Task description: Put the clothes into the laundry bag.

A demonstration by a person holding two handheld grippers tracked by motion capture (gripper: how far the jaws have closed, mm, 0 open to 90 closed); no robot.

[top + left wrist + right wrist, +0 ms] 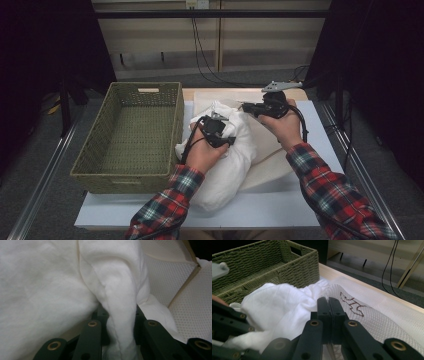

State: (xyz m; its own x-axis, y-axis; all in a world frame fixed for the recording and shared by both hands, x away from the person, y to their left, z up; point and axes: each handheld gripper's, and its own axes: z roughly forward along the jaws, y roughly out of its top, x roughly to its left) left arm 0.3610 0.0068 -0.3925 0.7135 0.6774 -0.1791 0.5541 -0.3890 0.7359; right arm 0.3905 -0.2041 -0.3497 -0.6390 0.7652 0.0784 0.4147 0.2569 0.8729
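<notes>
A fluffy white cloth (229, 167) lies bunched on the white table, partly over a cream mesh cloth (272, 160). My left gripper (219, 124) sits on top of the bunch. In the left gripper view a fold of the white cloth (120, 297) stands pinched between the jaws of the left gripper (120, 322). My right gripper (246, 106) hovers above the far right of the cloth. Its jaws are pressed together with nothing between them (328, 306). Beneath them the mesh cloth (387, 320) shows a brown stitched mark (352, 305), with the white cloth (279, 307) to the left.
A green wicker basket (125, 176) stands empty at the table's left, right beside the cloth (262, 267). Bare white tabletop (280, 206) runs along the front edge. Cables hang at the wall behind, and metal rails flank the table.
</notes>
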